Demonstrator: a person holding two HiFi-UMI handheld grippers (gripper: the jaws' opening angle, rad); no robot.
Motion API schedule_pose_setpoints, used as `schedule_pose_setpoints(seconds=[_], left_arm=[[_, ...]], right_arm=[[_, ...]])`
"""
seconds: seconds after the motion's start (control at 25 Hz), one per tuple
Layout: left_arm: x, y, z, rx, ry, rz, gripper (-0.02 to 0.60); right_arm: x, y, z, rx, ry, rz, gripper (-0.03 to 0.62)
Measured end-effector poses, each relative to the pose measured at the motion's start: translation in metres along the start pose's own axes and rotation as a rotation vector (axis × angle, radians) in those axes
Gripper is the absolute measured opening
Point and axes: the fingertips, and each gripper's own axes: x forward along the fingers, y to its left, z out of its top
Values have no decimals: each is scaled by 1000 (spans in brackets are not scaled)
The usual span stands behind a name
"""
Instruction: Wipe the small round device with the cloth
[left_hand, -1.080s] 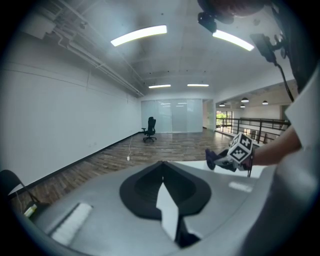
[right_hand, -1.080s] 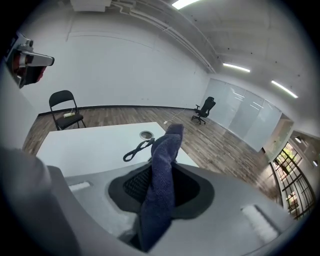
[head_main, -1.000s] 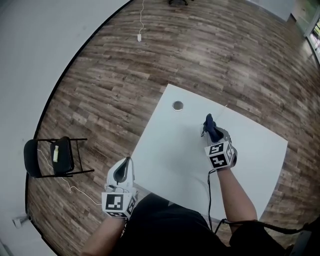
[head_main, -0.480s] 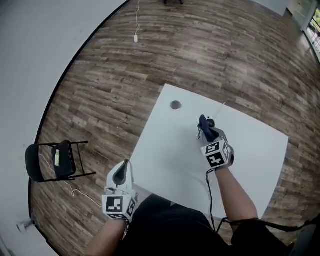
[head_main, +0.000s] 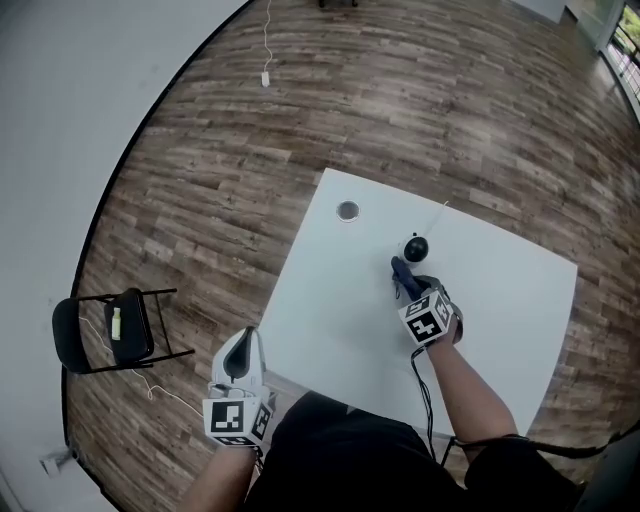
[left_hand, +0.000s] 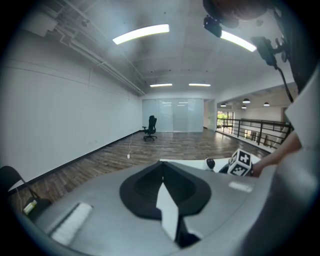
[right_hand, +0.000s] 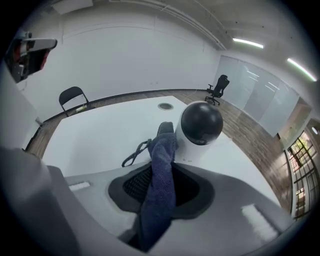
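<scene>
The small round device (head_main: 416, 247) (right_hand: 200, 131), a white body with a black dome top, stands near the middle of the white table (head_main: 330, 310). My right gripper (head_main: 408, 284) (right_hand: 161, 150) is shut on a dark blue cloth (head_main: 402, 274) (right_hand: 161, 170), and the cloth's tip lies against the device's near left side. A thin cable runs from the device toward the table's far edge. My left gripper (head_main: 240, 352) (left_hand: 162, 187) hangs off the table's near left edge, shut and empty, pointing out over the floor.
A round grommet hole (head_main: 348, 211) (right_hand: 165, 106) is in the table's far left part. A black folding chair (head_main: 115, 325) stands on the wood floor at the left. A white cord and plug (head_main: 265, 76) lie on the floor far back. An office chair (left_hand: 149, 128) stands in the distance.
My right gripper with the cloth has drawn back toward me and left, so the device now shows beyond the cloth. The left gripper has hardly moved.
</scene>
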Motion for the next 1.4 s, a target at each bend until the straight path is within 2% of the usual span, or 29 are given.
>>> schedule_pose_setpoints(seconds=[0.08,0.24,0.36,0.44,0.64,0.96,1.4], left_arm=[[1,0,0,-8,-4,3,8],[7,-9,2,-15,-17,-14,8],[7,-14,3,-10,-16,-20,8],[4,-14,3,-4,-8,-19,8],[-2,-8,4,7,-4,-2,8],[0,-10,2,9,-2,-14,8],[-2,-16,-2,15,18,-15,8]], right_arm=[[-18,-4,13,-50,-55,-45,98],[-60,-35,61,-136,-197,-191,98],[-69,-57,82,-202,-217,-266,98],[-65,-63,84,-242,-198,-285,98],[-46,-68,68,-272,-112,-276,98],[-32,-71,36,-205,-25,-232,98],[-15,-49,9,-190,40,-145,98]])
